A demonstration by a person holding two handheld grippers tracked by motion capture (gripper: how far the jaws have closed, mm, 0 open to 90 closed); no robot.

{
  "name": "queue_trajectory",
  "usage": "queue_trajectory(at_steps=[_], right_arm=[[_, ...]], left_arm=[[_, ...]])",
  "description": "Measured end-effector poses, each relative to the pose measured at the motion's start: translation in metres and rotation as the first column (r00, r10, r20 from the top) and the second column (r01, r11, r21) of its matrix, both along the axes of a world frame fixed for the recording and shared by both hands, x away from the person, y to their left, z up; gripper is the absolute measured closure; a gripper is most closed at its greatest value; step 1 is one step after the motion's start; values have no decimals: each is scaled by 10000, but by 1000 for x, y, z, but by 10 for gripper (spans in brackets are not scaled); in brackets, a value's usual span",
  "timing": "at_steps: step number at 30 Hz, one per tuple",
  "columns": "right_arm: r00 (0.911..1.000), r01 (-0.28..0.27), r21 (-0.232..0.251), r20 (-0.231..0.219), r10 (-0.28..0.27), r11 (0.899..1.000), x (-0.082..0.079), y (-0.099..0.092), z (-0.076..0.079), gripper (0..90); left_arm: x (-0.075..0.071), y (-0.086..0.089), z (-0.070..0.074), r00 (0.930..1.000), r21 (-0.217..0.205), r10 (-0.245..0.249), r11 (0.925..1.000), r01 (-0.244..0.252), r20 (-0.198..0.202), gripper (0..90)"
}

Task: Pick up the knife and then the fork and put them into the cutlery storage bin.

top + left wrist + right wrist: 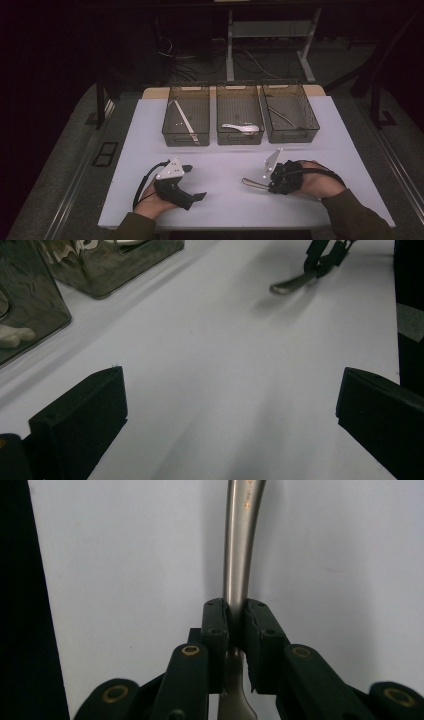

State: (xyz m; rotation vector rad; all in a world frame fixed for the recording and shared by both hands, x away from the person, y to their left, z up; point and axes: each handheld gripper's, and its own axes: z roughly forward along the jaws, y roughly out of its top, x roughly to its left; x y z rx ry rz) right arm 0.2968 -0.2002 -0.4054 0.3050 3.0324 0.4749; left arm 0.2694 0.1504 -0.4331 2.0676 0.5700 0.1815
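The table (225, 200) was white and the room around it was dark. Three see-through boxes (240, 117) sat in a row at the far side. My right tongs (270, 185) lay low, pointing left, squeezed tight on a metal spoon handle (237, 555) just above the table. My left tongs (192, 185) rested with jaws wide apart, holding nothing.

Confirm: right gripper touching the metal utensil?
Touching. The right gripper view shows the right gripper with both jaw pads pressed against the metal utensil handle, no gap either side.
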Motion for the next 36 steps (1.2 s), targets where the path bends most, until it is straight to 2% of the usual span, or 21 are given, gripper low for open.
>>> queue_trajectory(at_steps=[3,7,8,10,11,14,17,18,21,23,25,27,31,33,34,35,36], right_arm=[[9986,436,689,266,-456,9967,4,-7,7,798],[9922,1027,1407,555,-1114,9847,7,-18,15,798],[9891,1304,1659,459,-1397,9775,7,-20,17,799],[9836,1535,1962,639,-1689,9685,10,-27,20,798],[9782,1859,2214,497,-2015,9573,9,-29,21,798],[9662,2276,2702,565,-2514,9355,12,-38,26,798],[9453,2874,3274,544,-3216,9001,14,-46,30,798],[9347,3112,3524,542,-3513,8826,14,-49,32,798],[9116,3483,4296,519,-4079,8331,17,-59,36,799],[8974,3657,4658,531,-4380,8058,17,-65,38,799],[8829,3758,4951,656,-4649,7834,17,-70,40,799],[8700,3917,5202,590,-4895,7589,17,-73,41,799],[8372,4154,5655,685,-5425,7125,18,-81,43,799],[8191,4240,5929,715,-5692,6846,18,-85,44,799],[8081,4296,6087,705,-5848,6670,19,-87,44,799],[8001,4321,6244,676,-5961,6508,19,-90,45,799],[7965,4319,6384,614,-6015,6371,20,-93,46,799]], left_arm=[[0,0,0,10000,9,-9,10000,9,16,0],[0,0,0,10000,-10,-6,10000,6,26,0],[0,0,0,10000,-14,-5,10000,5,31,0],[0,0,0,10000,-6,-8,10000,9,25,0],[0,0,0,10000,-12,-11,10000,11,23,0],[0,0,0,10000,19,-28,10000,28,61,0],[0,0,0,10000,15,-26,10000,26,72,0],[0,0,0,10000,19,-25,10000,25,76,0],[0,0,0,10000,19,-39,10000,38,75,0],[0,0,0,10000,-4,-13,10000,13,26,0],[0,0,0,10000,-15,-2,10000,2,24,0],[0,0,0,10000,-6,-12,10000,12,36,0],[0,1,0,10000,-9,-15,10000,15,24,0],[1,1,0,10000,8,-21,10000,21,23,0],[1,1,0,10000,10,-22,10000,22,22,0],[1,0,0,10000,2,-17,10000,17,16,0],[1,0,0,10000,6,-17,10000,17,12,0]])
